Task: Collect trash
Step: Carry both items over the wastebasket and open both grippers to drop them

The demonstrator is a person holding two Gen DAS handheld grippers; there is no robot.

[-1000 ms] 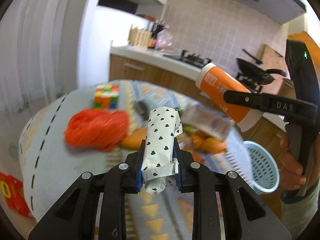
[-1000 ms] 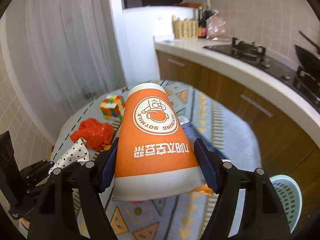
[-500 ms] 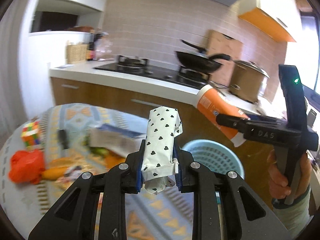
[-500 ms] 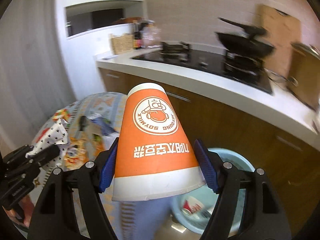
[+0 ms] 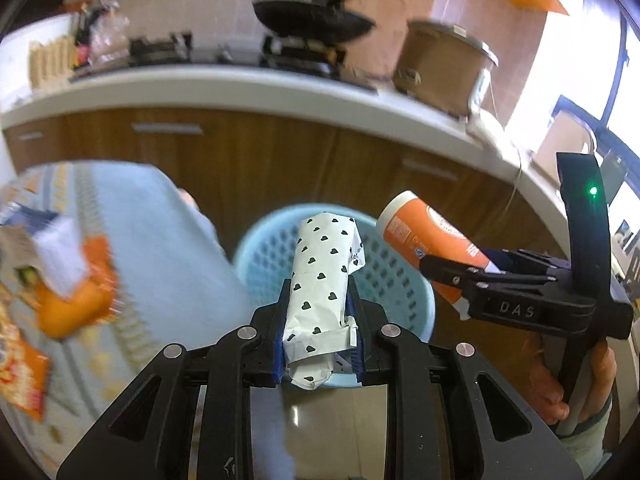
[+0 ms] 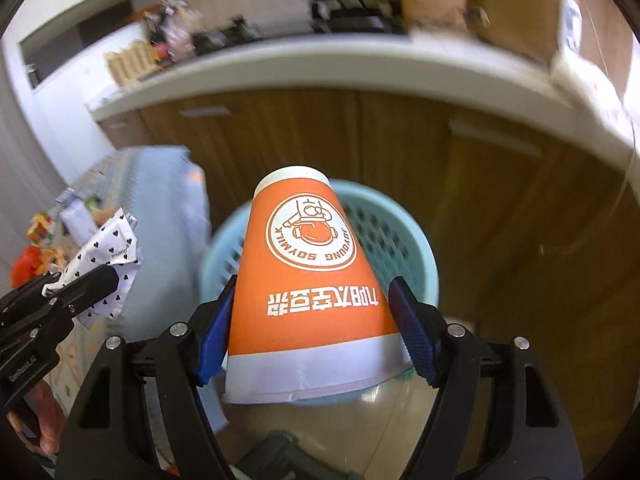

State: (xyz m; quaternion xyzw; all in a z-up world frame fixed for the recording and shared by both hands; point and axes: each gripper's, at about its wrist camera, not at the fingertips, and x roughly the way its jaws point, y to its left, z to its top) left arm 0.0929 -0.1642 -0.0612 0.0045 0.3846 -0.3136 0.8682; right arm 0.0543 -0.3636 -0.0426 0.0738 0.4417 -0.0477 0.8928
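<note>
Two loads hang over the blue basket (image 5: 404, 280); the left gripper (image 5: 318, 344) clamps a heart-print wrapper (image 5: 320, 288), the right gripper (image 6: 312, 332) an orange paper cup (image 6: 310, 280) (held near its rim); dropped off-centre, the light wrapper could miss onto the floor.

Left hand-held gripper (image 5: 319, 350): my fingers close on the paper roll (image 5: 322, 288), which points forward over the basket (image 5: 256, 256).
Right hand-held gripper (image 6: 310, 338): I hold the cup (image 6: 308, 284) between its fingers, base pointing forward, in front of the basket.
Basket: on the floor, just right of the tabletop (image 5: 160, 232), before the cabinets (image 5: 260, 160).
Tabletop: left of both grippers, litter on it.
Counter (image 5: 240, 88): behind, above the cabinets, carrying a pot (image 5: 440, 64).
</note>
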